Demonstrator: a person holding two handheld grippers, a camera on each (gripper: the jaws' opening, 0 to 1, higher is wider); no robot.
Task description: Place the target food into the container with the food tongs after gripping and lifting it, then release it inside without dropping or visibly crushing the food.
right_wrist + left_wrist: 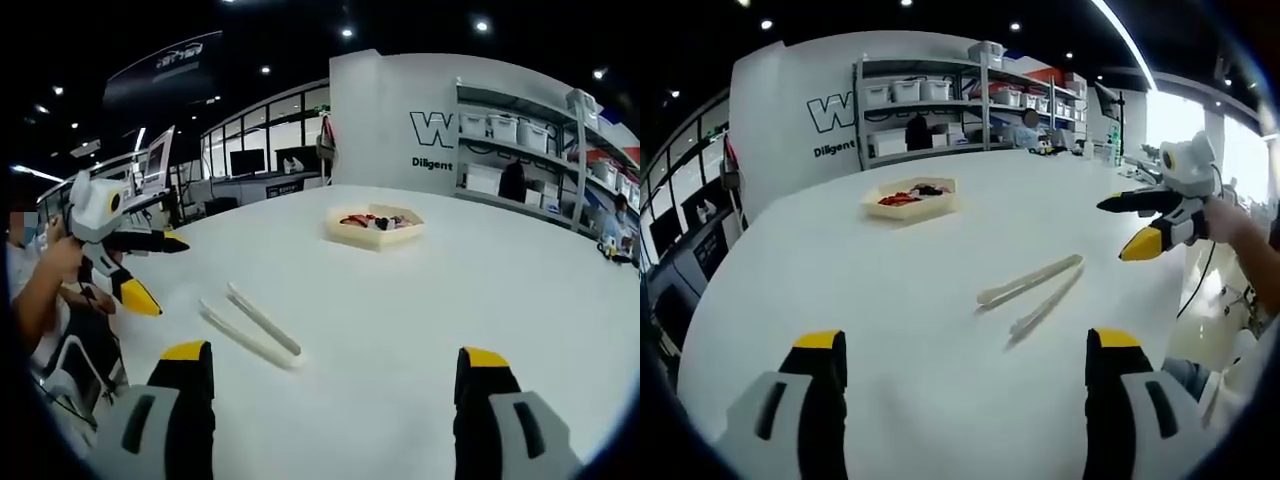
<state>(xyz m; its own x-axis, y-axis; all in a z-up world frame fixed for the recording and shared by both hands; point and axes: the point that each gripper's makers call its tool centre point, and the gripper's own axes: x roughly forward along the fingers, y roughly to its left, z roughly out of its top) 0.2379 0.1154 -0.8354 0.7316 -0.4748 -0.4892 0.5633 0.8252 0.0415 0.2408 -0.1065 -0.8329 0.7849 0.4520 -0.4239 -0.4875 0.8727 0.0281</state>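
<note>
Behind the white table [890, 300], shelves [970, 100] held white bins [907, 90]. Left of the shelves, a white wall [790, 120] bore dark lettering [830, 112].

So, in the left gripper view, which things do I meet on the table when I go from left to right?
food tray → food tongs → right gripper, held open above the table's right edge.

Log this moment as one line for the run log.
left gripper open | right gripper open | tongs untouched on table | food in tray
</note>
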